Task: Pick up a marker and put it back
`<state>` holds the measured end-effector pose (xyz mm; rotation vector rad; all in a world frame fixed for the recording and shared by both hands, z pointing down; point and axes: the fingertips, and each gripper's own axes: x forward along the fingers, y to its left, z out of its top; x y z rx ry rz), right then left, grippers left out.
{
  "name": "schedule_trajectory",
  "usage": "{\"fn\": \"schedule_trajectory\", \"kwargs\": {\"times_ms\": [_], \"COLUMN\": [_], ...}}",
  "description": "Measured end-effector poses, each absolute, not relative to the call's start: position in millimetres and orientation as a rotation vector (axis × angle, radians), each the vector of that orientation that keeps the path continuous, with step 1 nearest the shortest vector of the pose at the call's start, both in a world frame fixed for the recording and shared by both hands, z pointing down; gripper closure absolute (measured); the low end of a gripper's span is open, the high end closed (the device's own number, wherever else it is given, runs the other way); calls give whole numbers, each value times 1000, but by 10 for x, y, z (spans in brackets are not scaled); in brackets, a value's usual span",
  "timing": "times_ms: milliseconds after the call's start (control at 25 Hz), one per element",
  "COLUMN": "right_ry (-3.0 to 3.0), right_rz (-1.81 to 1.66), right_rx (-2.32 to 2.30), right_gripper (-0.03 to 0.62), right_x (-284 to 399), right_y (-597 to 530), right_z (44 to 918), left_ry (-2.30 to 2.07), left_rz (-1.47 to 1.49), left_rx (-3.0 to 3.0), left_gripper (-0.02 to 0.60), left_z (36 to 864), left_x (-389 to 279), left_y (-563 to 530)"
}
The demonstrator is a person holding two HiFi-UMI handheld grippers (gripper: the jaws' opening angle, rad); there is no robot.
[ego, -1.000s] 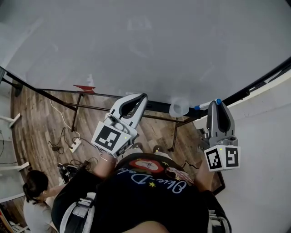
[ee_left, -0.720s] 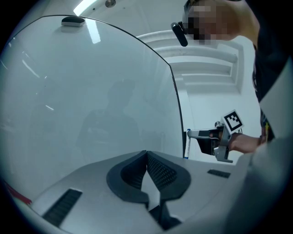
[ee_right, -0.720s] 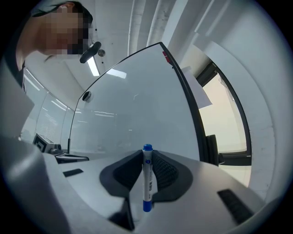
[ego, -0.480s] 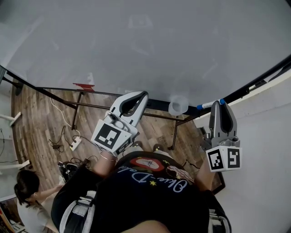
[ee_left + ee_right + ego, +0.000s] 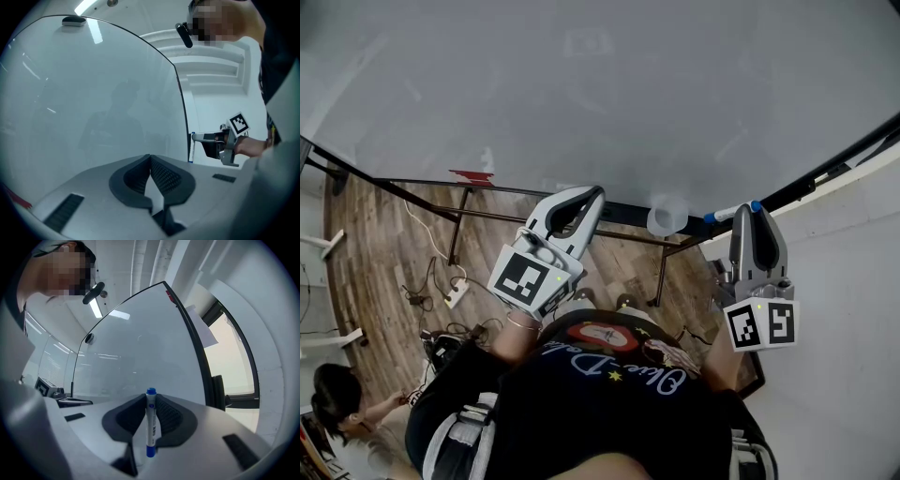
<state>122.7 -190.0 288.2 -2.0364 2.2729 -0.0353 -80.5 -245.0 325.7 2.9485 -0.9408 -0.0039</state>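
Pickup done: right gripper (image 5: 150,403) clamped on marker (image 5: 151,427), at whiteboard's (image 5: 600,94) 4 o'clock edge. Left gripper (image 5: 150,161) closed, empty, at 6 o'clock. Return outstanding.

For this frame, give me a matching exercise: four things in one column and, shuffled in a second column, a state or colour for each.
Things:
1. left gripper
2. right gripper
3. marker
4. whiteboard

States and colours:
A. white barrel, blue at both ends
B. jaws together, nothing between them
C. wide pale surface ahead of both grippers
D. jaws clamped on a thing

Pairs: 1-B, 2-D, 3-A, 4-C
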Motion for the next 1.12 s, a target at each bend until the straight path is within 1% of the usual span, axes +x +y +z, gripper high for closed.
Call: {"fn": "schedule_trajectory", "kwargs": {"times_ms": [520,1120], "right_ry": [2293,2436], "right_rz": [-70,-144], "right_rx": [-1983,-1858], "right_gripper": [526,526], "right_x": [1158,805], "right_y": [-1983,-2227], "right_z": [2941,3236], "left_ry": [-974,-1065], "left_rz": [13,23], "left_rx": [2937,2904], "left_gripper": [578,578], "left_z": [3265,3292], "left_x": [-828,-1046], "left_y": [-2483,-2515]}}
